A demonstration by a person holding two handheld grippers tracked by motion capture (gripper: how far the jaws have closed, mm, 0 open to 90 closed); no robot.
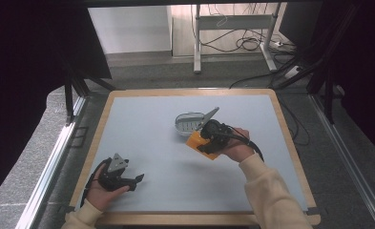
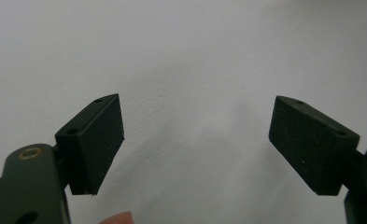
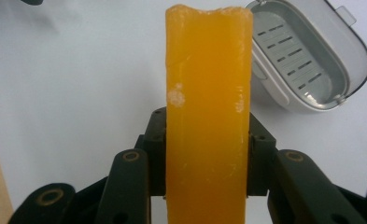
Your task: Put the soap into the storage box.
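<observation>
Orange soap bar clamped in right gripper; soap box lid-open, slotted tray bare. Left gripper wide, holding nothing.

On the tabletop, the open soap box lies near the middle, its lid tilted up on the far right side. The soap bar sits between the right gripper's jaws, just in front of the box and slightly to its right. The left gripper rests near the front left corner, well apart from both.
</observation>
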